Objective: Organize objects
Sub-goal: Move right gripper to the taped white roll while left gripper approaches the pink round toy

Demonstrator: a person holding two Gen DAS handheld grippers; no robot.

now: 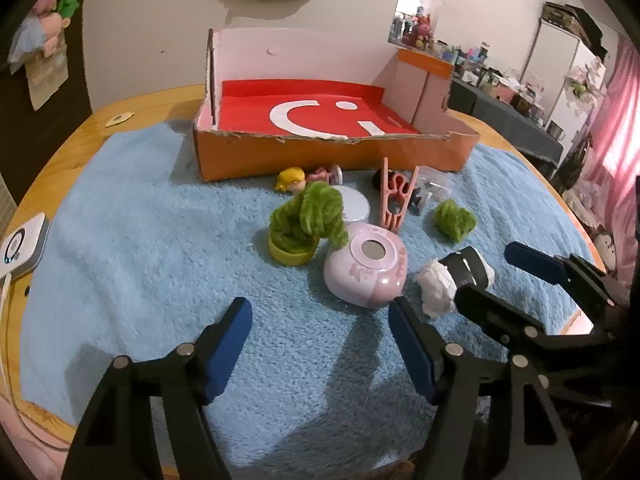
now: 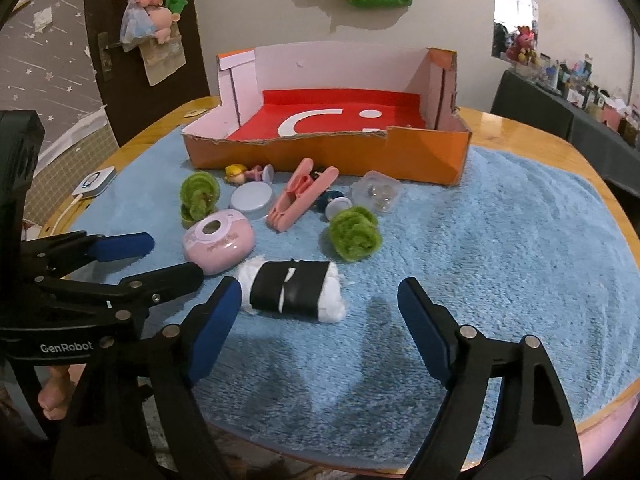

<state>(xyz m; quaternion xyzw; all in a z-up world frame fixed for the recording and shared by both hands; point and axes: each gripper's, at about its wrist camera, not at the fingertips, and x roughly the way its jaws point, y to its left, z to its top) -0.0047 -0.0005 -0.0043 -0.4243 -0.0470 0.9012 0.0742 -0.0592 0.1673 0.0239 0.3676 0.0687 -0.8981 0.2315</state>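
Observation:
An open orange cardboard box [image 1: 332, 154] [image 2: 328, 152] with a red floor stands at the back of a blue fluffy mat. In front lie a pink round case [image 1: 366, 266] [image 2: 219, 243], a white roll with a black band [image 1: 452, 280] [image 2: 294, 291], a green fuzzy plant in a yellow pot [image 1: 306, 222] [image 2: 199, 196], a green fuzzy ball [image 1: 454, 220] [image 2: 354, 237], a pink clip [image 1: 396, 196] [image 2: 298, 196], a white lid [image 2: 252, 197] and a small blonde doll [image 1: 292, 180] [image 2: 236, 172]. My left gripper [image 1: 320, 320] is open before the pink case. My right gripper [image 2: 320, 300] is open, the roll near its left finger.
A clear plastic container [image 2: 378, 192] lies by the box. A white device with a cable [image 1: 22, 246] [image 2: 96, 180] sits at the wooden table's left edge. Plush toys hang on a dark door [image 2: 148, 4]. Cluttered shelves stand at the far right.

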